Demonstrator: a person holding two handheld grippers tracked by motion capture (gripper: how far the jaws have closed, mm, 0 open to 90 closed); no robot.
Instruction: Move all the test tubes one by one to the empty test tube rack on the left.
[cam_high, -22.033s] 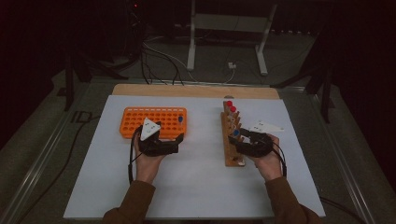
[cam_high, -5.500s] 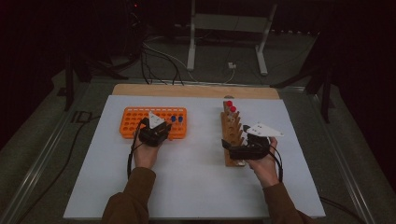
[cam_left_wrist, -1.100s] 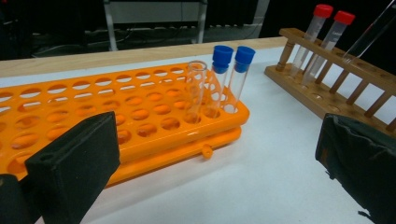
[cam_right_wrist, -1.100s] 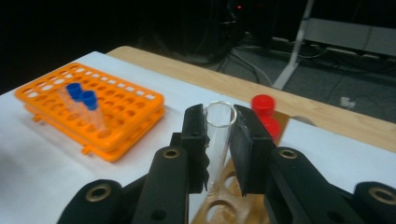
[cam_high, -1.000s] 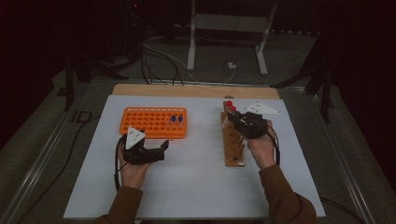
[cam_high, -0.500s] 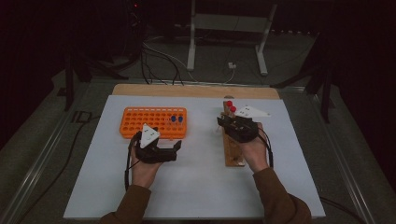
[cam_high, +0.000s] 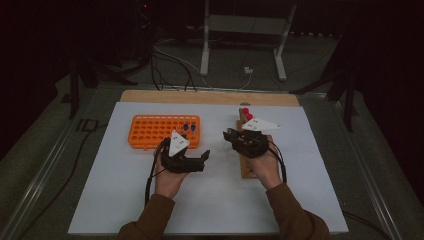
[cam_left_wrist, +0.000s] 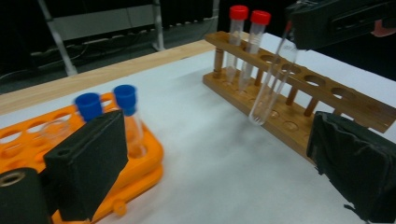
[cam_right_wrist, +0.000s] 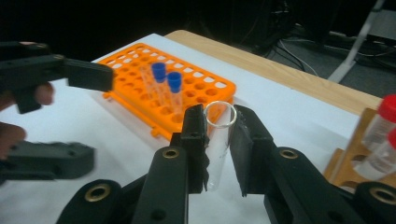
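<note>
Right gripper (cam_right_wrist: 218, 135) clamped on uncapped test tube (cam_right_wrist: 217, 140), lifted above wooden rack (cam_left_wrist: 299, 100). Left gripper (cam_high: 204, 159) unclenched, just closing slightly, nothing between; bare bench (cam_high: 215, 200) at six o'clock, orange rack (cam_high: 150, 131) at eleven.

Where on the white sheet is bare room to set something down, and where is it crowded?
The near part of the white sheet, between the two forearms, is bare. So are the strip left of the orange rack and the strip right of the wooden rack. Between the racks it is crowded: the open left claw and the right claw, shut on an uncapped tube.
</note>
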